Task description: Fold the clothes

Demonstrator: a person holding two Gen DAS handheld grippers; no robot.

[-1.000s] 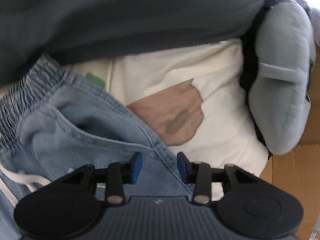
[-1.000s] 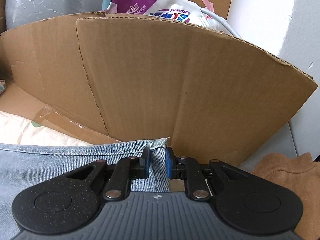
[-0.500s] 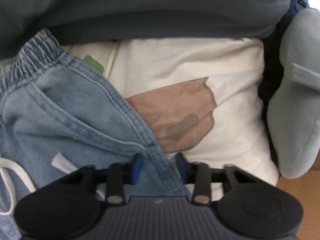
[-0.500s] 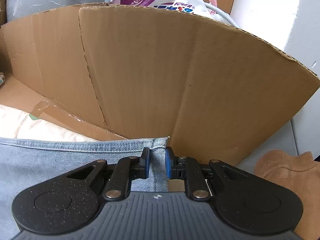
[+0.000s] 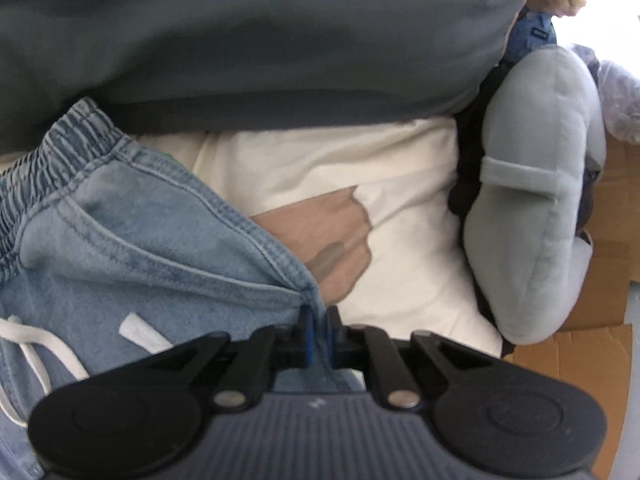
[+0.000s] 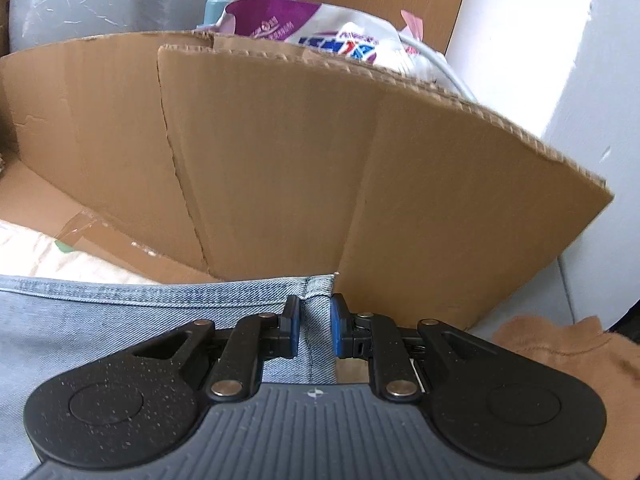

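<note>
Light blue denim trousers (image 5: 132,240) with an elastic waistband and a white drawstring (image 5: 36,344) lie at the lower left of the left wrist view. My left gripper (image 5: 318,328) is shut on their stitched side edge, and the denim bunches up between the blue pads. In the right wrist view the trousers (image 6: 120,320) stretch away to the left. My right gripper (image 6: 314,328) is shut on the corner of the leg hem, just in front of a cardboard wall.
A white garment with a brown print (image 5: 400,208) lies under the trousers. A dark grey cloth (image 5: 280,40) hangs above, and a grey-blue plush toy (image 5: 540,200) sits at the right. A cardboard box wall (image 6: 320,160) holds a detergent bag (image 6: 320,32). A brown cloth (image 6: 560,348) lies at the lower right.
The left gripper's jaws have closed from well apart onto the denim edge and pulled it up into a fold. The right gripper keeps its hold on the hem, nearly still.
</note>
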